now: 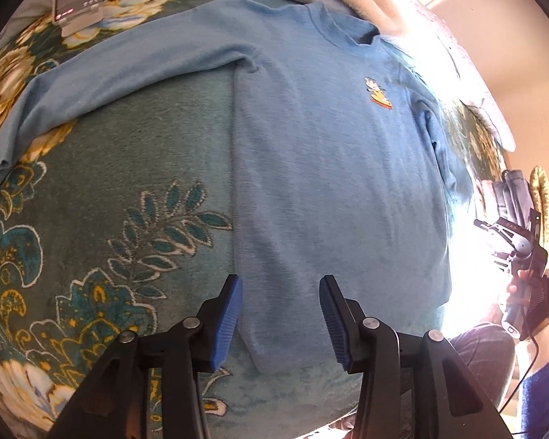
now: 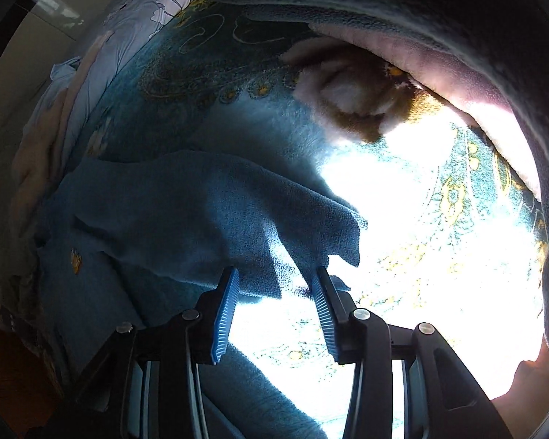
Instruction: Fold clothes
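Sweatshirt (image 1: 329, 153) lies flat, front up, on floral blanket (image 1: 91, 248), one sleeve (image 1: 102, 77) spread out. Left gripper (image 1: 280, 285) spread apart over hem, gripping nothing. Right gripper (image 2: 274, 274) also released, at other sleeve cuff (image 2: 311, 226).

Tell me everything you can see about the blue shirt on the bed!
The blue shirt is a long-sleeved, soft-looking knit with a round ribbed neck and a small cartoon patch on the chest. It lies flat, front up, on the flowery green blanket. One sleeve stretches out sideways; the other lies rumpled by the right claw. The open left claw hovers over its bottom hem.
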